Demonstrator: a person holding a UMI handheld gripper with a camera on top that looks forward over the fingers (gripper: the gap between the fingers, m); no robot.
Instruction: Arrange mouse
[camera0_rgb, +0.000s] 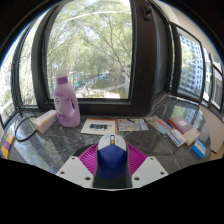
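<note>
Sitting between the two fingers of the tongs, one blue and white mouse filled the space from pad to pad. Its white top pointed away from the camera and its blue body ran back toward the lens. Both magenta pads lay against its sides with no gap showing, so the tongs were clenched on the mouse. Whether the mouse rested on the bench or was lifted clear of it could not be told.

Beyond the mouse, the marbled bench carried several things. One lilac bottle with a pink cap stood upright to the left, near the window. Beside the bottle, one small pale box lay tilted. One dark cable looped further left of the box. Straight ahead of the fingers, two flat printed cards lay side by side. To the right, a cluster of small packets was spread out; their number was too hard to count. Behind everything, the window showed green trees.
</note>
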